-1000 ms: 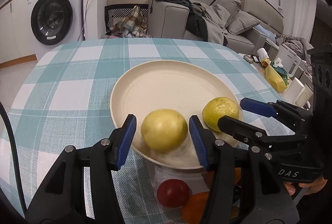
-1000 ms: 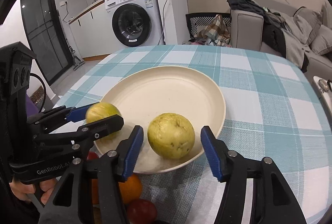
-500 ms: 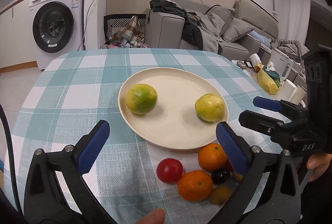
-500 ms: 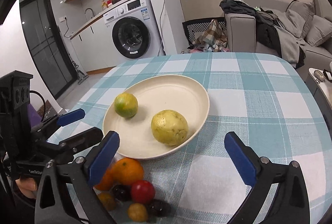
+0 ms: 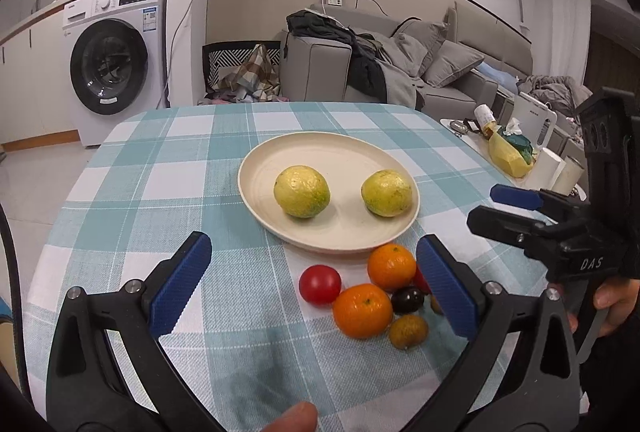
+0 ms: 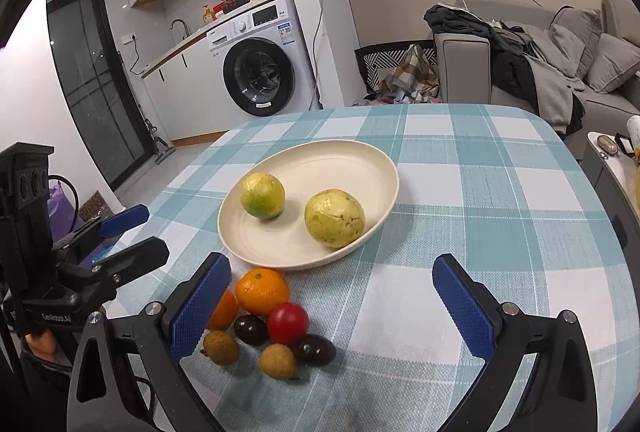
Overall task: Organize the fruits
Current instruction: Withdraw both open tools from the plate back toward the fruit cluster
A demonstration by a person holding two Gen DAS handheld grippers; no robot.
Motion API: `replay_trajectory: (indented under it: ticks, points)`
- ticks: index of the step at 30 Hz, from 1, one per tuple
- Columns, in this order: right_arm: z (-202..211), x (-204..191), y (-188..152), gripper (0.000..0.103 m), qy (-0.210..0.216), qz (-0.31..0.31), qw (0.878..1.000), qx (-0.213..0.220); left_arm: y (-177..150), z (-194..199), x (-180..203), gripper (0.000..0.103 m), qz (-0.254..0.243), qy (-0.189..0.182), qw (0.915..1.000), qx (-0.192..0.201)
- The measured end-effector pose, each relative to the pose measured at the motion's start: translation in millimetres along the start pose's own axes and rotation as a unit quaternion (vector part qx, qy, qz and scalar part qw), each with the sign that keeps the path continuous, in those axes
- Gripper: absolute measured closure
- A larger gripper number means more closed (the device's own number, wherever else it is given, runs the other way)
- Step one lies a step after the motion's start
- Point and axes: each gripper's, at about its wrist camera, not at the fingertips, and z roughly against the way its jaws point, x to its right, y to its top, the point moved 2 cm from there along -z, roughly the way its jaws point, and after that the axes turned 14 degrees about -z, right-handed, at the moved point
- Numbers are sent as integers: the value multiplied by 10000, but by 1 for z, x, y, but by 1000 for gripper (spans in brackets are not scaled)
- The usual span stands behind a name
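Cream plate (image 5: pixel 280 156) holds two yellow-green fruits (image 5: pixel 302 191) (image 5: pixel 386 187). Just before its near rim: two oranges (image 5: pixel 362 310), one tomato (image 5: pixel 320 284), two dark plums (image 6: pixel 250 329), two longans (image 6: pixel 278 361). Both the left gripper (image 5: pixel 316 288) and the right gripper (image 6: pixel 332 306) have let go and backed off, jaws now wide, empty, angled downward.

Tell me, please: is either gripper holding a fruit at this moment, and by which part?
Nothing is held. The left gripper and right gripper are open, their jaws having just opened; both yellow-green fruits rest on the plate.

Two guavas (image 6: pixel 334 218), two oranges (image 6: pixel 262 290), one tomato (image 6: pixel 287 323), one plate (image 6: pixel 340 156)
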Motion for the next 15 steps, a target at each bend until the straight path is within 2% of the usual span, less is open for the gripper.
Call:
replay_trajectory:
  ticks: [7,15]
  points:
    - [10,-4,-9,0,55,151,9998,65,-9,8,2,1,76,-37,9999,-64]
    - [4,-5,-18,0,-91,325,9993,-150,-13,-1,9,1,-21,-38,9997,-233]
